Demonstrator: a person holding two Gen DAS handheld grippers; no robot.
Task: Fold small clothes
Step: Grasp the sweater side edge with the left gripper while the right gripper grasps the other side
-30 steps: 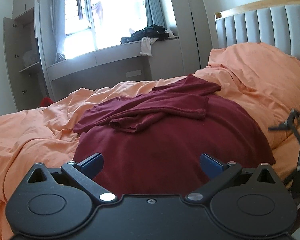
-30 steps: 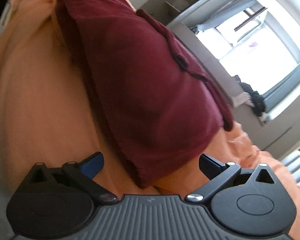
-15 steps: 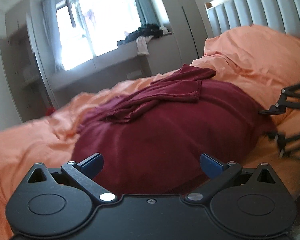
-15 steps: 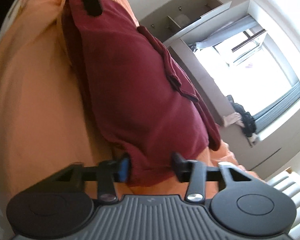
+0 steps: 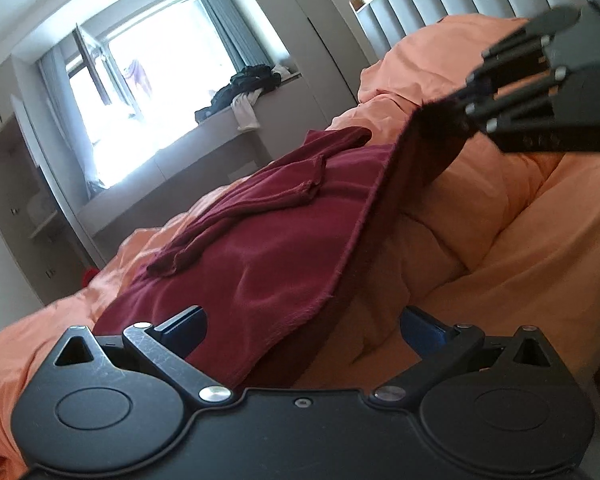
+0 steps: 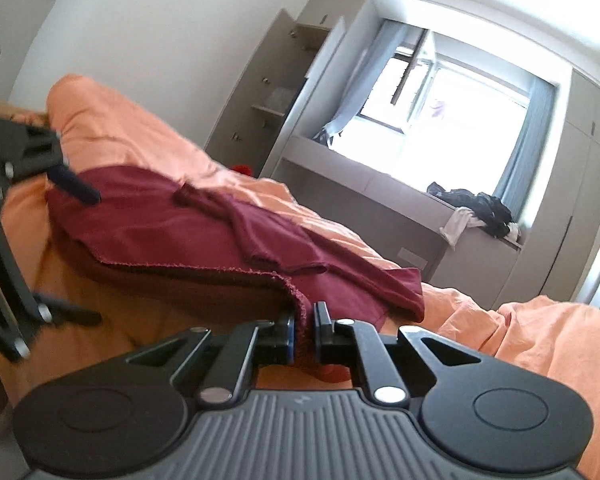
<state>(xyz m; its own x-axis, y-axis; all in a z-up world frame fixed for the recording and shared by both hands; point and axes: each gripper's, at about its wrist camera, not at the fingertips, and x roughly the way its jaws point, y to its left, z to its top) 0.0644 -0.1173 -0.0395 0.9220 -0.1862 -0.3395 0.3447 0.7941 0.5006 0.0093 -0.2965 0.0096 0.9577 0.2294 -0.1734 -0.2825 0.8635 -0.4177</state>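
Your right gripper (image 6: 304,330) is closing on a corner of the dark red garment (image 6: 188,236) — its jaws pinch the hem, with the cloth bunched between the pads and raised off the orange duvet (image 6: 140,144). The rest of the garment lies spread over the duvet on the bed, a sleeve folded across its top. Your left gripper (image 5: 300,330) has its jaws wide apart, holding nothing; the garment's near edge lies between its blue fingers (image 5: 184,326) — whether it touches them is hard to tell from here.
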